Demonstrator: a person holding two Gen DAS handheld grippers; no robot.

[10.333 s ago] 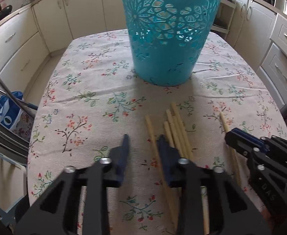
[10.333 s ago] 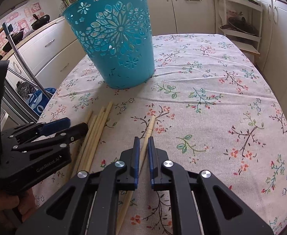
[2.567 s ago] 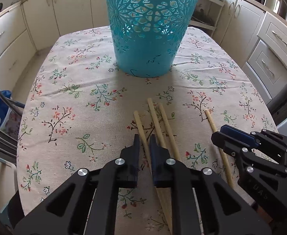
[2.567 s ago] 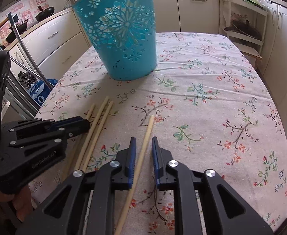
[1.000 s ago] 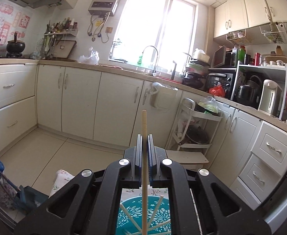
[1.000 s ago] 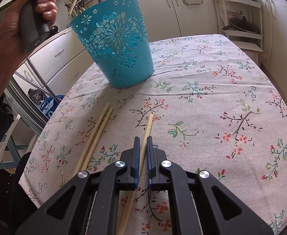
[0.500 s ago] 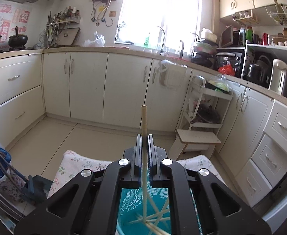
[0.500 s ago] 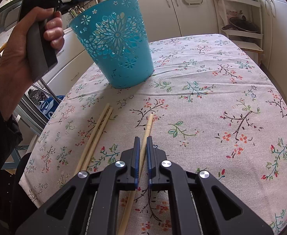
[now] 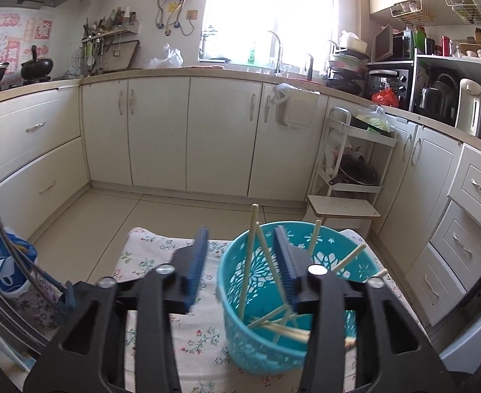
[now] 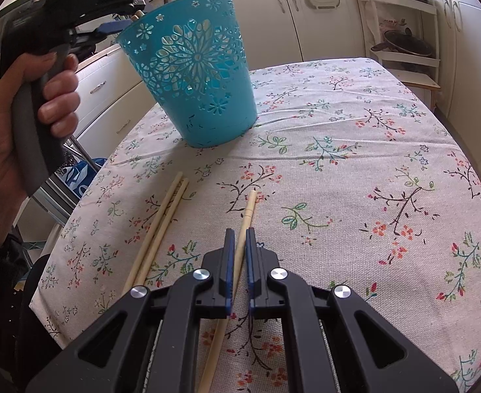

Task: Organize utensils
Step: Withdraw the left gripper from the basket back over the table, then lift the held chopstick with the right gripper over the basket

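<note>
Nearest in the right wrist view, the right gripper (image 10: 237, 262) has its jaws drawn close around a single chopstick (image 10: 247, 208) that lies on the flowered surface (image 10: 355, 170). The stick runs up between them toward 12 o'clock, and they look clamped on its near half. At 10 o'clock from them, two more chopsticks (image 10: 165, 216) lie side by side, touching each other and well apart from the held one.

These sticks look like light, stiff, smooth wood, so I judge they will lift with no effort but could swivel or slide in a loose pinch. A hold near the middle should keep one level; a hold nearer one end would let it hang upright for dropping in.

Farther off, at 11 o'clock, stands the teal basket (image 10: 194, 75) with its cut-out walls, upright on the surface. The left gripper (image 9: 240, 258) hovers over its rim, jaws wide apart and holding nothing. Inside the basket, in the left wrist view, several chopsticks (image 9: 247, 268) lean against the wall or lie crossed on the bottom. The basket looks light enough to tip if it is knocked.
</note>
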